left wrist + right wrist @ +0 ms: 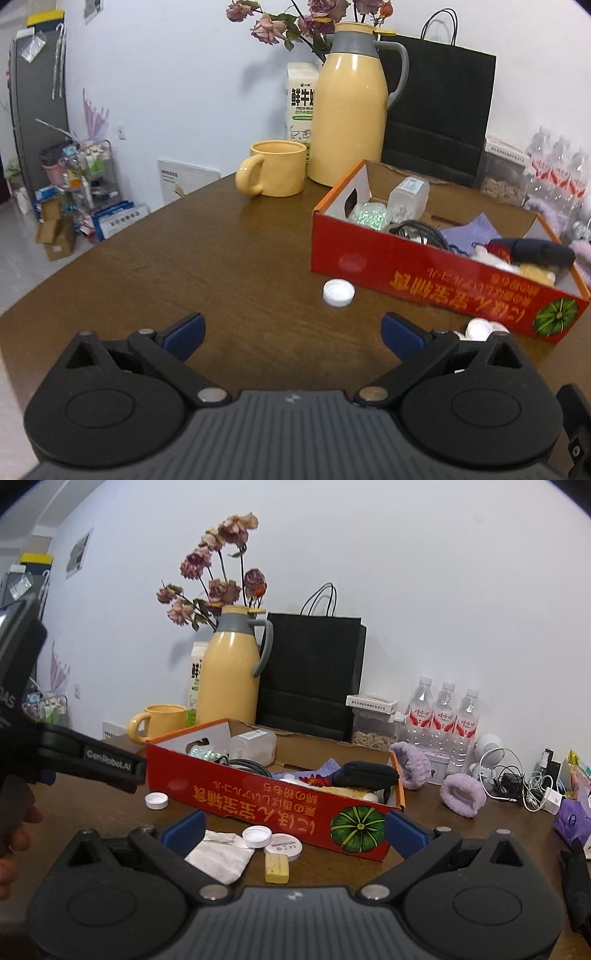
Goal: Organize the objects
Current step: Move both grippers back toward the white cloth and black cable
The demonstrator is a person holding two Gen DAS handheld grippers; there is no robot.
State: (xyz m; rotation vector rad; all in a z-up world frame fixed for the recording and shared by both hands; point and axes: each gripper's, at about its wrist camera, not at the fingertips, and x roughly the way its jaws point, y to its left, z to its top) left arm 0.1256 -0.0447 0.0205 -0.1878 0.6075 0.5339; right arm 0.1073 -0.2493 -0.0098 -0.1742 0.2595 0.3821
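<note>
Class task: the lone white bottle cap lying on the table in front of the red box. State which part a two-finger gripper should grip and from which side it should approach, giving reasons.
Grip the white bottle cap across its round rim, coming down from above with the open left gripper. It lies flat, open side up, so only its short side wall gives the fingers opposing faces. The red box stands close behind, so a steep approach probably avoids it.

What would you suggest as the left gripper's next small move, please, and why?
Probably ease the open left gripper forward and down over the lone white plastic bottle cap. It lies loose on the brown wooden table, just ahead of the fingers, outside the red cardboard box.
</note>
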